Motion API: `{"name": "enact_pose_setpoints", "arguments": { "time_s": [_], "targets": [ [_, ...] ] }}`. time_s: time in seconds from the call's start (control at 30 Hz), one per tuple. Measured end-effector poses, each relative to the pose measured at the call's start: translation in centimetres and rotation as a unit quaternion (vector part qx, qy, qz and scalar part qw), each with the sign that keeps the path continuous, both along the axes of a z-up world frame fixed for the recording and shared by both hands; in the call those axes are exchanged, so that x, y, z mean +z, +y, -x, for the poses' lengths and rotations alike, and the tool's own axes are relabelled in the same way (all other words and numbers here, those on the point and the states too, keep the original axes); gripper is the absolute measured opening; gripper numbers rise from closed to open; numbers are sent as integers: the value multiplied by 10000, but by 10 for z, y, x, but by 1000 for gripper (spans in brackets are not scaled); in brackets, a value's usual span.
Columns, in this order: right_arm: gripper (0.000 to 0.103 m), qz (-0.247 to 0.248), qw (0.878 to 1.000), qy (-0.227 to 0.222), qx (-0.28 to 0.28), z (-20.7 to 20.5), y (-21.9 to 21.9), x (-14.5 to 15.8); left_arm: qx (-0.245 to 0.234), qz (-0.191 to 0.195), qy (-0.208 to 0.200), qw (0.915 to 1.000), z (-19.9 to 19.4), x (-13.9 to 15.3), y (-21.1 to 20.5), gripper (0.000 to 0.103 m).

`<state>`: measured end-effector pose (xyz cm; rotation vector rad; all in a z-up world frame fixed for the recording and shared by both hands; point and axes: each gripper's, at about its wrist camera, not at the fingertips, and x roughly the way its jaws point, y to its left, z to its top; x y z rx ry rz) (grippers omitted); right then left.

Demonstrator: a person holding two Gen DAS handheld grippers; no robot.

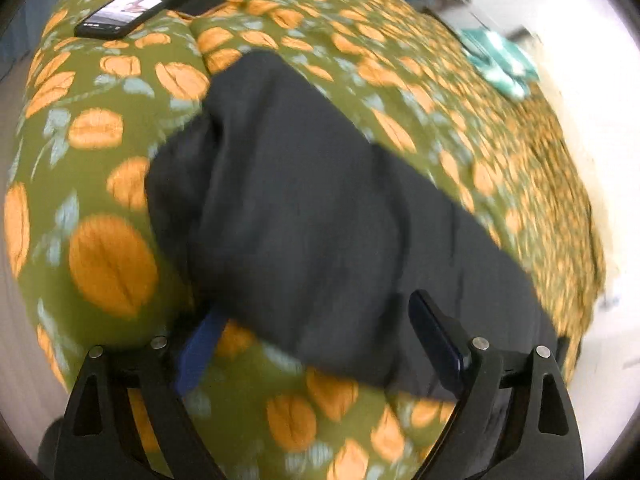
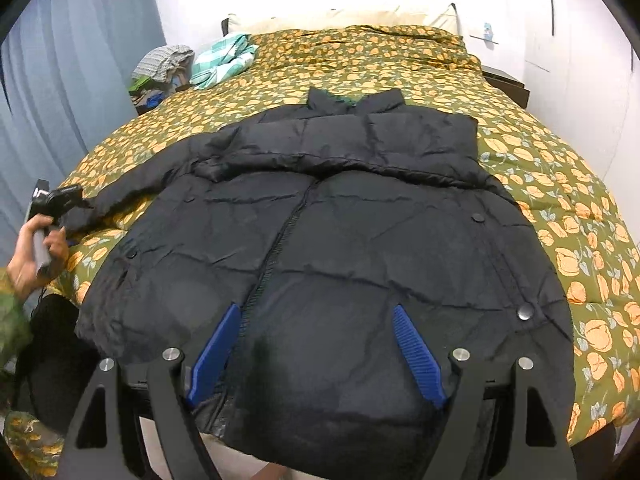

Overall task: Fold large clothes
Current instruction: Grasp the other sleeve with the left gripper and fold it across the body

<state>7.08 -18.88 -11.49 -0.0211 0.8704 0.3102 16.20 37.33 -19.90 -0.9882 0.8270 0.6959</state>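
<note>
A black puffer jacket [image 2: 340, 216] lies spread front-up on the bed, collar at the far end, zipper down the middle. Its right sleeve is folded across the chest. Its left sleeve [image 1: 280, 200] stretches out toward my left gripper [image 1: 316, 320], which is open with the cuff lying between its blue pads. The left gripper also shows at the far left of the right wrist view [image 2: 64, 200], at the sleeve's end. My right gripper [image 2: 316, 312] is open and hovers over the jacket's hem, touching nothing that I can see.
The bed has a green cover with orange flowers [image 2: 560, 184]. Two phones [image 1: 132, 8] lie on it near the sleeve. A teal checked cloth [image 2: 224, 60] and a pile of clothes [image 2: 160, 72] sit at the far left corner. A curtain [image 2: 60, 80] hangs left.
</note>
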Motion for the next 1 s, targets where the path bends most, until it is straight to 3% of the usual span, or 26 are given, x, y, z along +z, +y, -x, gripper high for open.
{"name": "enact_pose_setpoints", "arguments": {
  "time_s": [0.03,0.07,0.1,0.17,0.23,0.33,0.43,0.57,0.63,0.8,0.87,0.93,1.0],
  "targets": [
    [80,6,10000,8,33,1,2,0,49,-23,4,10000,-2,2,5,88],
    [80,19,10000,17,72,2,5,-1,100,-87,50,9999,-5,4,8,76],
    [80,29,9999,28,104,3,7,-1,115,-239,151,9995,-8,7,12,50],
    [80,32,9999,64,141,4,10,-3,-51,-421,256,9988,-13,11,15,10],
    [80,9,9998,97,151,4,12,-5,-235,-618,307,9973,-14,18,11,7],
    [80,-35,9997,109,195,4,16,-5,-521,-1343,388,9888,-16,45,-14,6],
    [80,-78,9996,67,254,5,19,-4,-938,-2188,261,9709,-22,83,-52,5],
    [80,-139,9996,-19,262,5,20,0,-1815,-3193,-240,9298,-34,140,-125,5],
    [80,-205,9996,-83,197,6,17,3,-2416,-3659,-536,8971,-38,166,-180,5],
    [80,-338,9991,-235,-113,8,-1,10,-3686,-4017,-1023,8320,-43,184,-295,6],
    [80,-370,9986,-296,-239,9,-11,14,-4092,-3936,-1076,8162,-45,174,-332,6],
    [80,-369,9981,-344,-351,10,-20,16,-4391,-3822,-1052,8063,-46,160,-361,6],
    [80,-353,9975,-379,-478,10,-30,16,-4816,-3605,-895,7938,-48,135,-392,14]
  ]
}}
